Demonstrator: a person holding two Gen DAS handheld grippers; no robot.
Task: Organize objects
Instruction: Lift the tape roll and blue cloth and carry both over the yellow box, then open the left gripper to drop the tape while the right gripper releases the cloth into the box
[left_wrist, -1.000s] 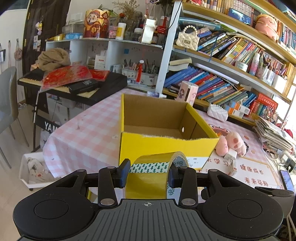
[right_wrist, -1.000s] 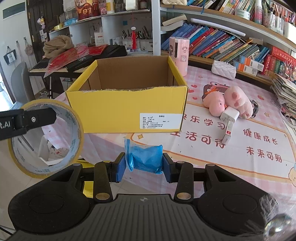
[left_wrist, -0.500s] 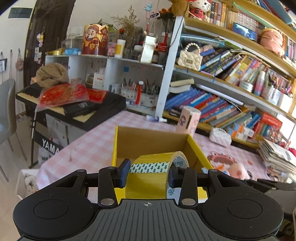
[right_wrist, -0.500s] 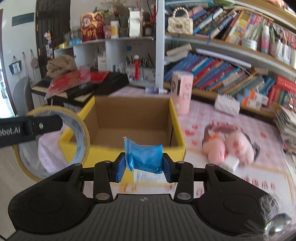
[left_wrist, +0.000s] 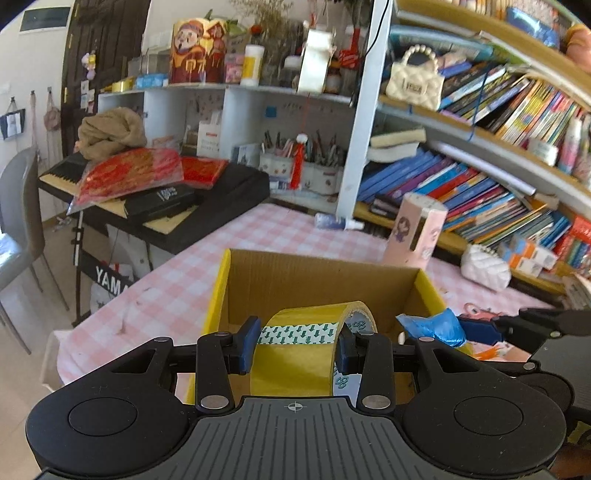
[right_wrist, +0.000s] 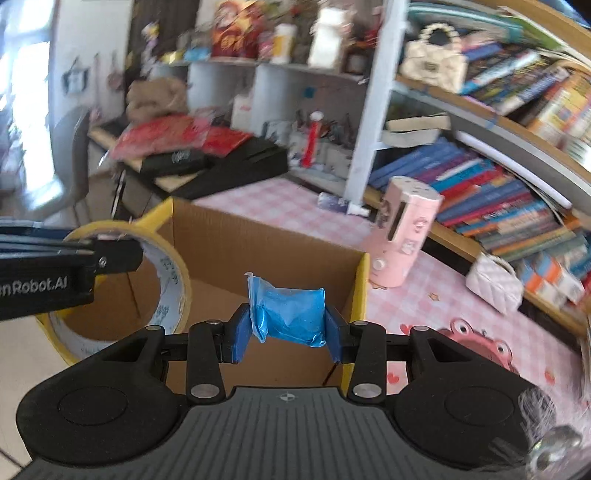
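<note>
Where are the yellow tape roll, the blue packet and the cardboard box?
yellow tape roll (left_wrist: 295, 354): left wrist view, outer band.
blue packet (right_wrist: 288, 315): right wrist view, crinkled front.
cardboard box (right_wrist: 258, 251): right wrist view, inner back wall.

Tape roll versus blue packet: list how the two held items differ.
The tape roll is a stiff yellow ring with an open core; the blue packet is a soft, crinkled pouch. The roll is the larger. The left gripper holds the roll, the right gripper the packet. Both are clamped over the open cardboard box.
</note>
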